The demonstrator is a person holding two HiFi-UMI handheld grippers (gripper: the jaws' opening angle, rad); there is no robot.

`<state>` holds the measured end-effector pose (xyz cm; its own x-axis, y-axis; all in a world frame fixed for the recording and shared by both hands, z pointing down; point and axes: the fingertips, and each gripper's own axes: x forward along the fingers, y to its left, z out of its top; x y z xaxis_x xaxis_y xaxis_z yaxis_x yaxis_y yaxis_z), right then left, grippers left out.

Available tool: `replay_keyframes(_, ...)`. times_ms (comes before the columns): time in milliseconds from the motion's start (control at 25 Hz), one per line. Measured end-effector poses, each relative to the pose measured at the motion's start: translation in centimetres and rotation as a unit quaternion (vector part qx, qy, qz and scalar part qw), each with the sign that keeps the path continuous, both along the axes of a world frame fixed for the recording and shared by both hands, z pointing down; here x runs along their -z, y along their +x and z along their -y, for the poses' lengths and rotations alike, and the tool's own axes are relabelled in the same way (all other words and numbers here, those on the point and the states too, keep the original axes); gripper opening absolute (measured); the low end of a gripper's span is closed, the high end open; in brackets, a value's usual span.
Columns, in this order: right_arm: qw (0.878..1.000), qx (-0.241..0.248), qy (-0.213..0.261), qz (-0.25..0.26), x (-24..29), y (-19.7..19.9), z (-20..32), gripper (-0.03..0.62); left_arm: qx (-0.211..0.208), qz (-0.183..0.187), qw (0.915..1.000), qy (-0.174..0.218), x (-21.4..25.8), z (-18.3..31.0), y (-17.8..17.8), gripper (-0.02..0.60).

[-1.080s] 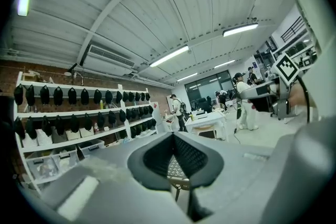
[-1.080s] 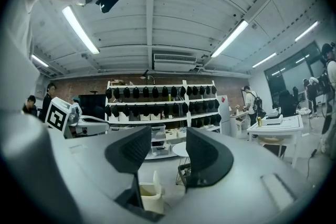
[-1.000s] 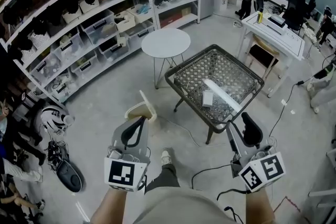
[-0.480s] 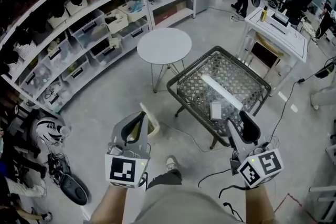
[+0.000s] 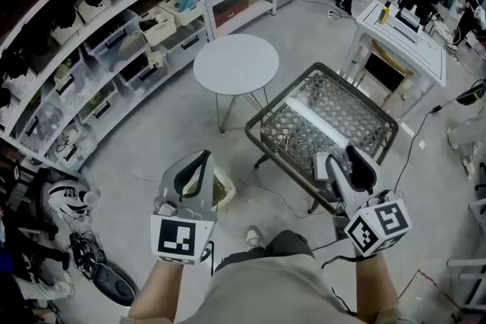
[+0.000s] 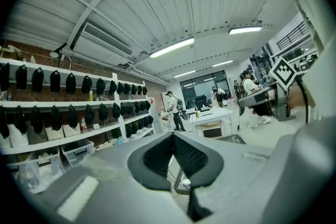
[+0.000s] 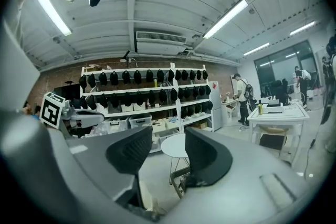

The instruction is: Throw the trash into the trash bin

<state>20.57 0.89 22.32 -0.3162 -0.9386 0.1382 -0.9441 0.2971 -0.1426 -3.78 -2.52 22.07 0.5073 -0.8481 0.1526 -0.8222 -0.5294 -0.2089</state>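
White trash strip (image 5: 319,123) lying diagonal on wire table (image 5: 279,97), just beyond right gripper (image 5: 343,162), gaping, empty; left gripper (image 5: 203,157) clenched, empty, beside bin (image 5: 225,192).

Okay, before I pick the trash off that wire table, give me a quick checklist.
1. Right gripper open: ok.
2. Nothing between its jaws: ok.
3. Left gripper open: not ok, shut and empty.
4. Trash on the table: ok, a white strip and a small box.
5. Bin free to take trash: cannot tell, it is mostly hidden behind the left gripper.
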Motion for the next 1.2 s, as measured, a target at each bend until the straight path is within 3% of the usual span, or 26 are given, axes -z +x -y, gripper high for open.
replay_keyframes(160,1.000,0.003,-0.016,0.003,-0.7,-0.4,2.1,0.195,0.011,-0.017,0.9996,-0.019,-0.7,1.8,-0.4,0.002)
replay_keyframes(520,0.998,0.016,-0.054,0.001,-4.0,1.1,7.4,0.183,0.019,0.018,0.9995,-0.016,-2.3,5.6,0.3,0.002)
replay_keyframes(720,0.996,0.014,-0.092,-0.012,-8.2,2.1,11.5,0.175,0.033,0.020,0.9986,-0.035,-4.4,8.4,1.5,0.002)
replay_keyframes(960,0.988,0.017,-0.154,-0.016,-15.4,2.5,16.3,0.169,0.037,-0.014,0.9930,-0.111,-9.2,12.0,3.9,0.002)
replay_keyframes(1200,0.972,0.019,-0.232,-0.026,-25.1,2.3,19.6,0.149,0.035,-0.001,0.9864,-0.160,-15.2,15.0,5.9,0.002)
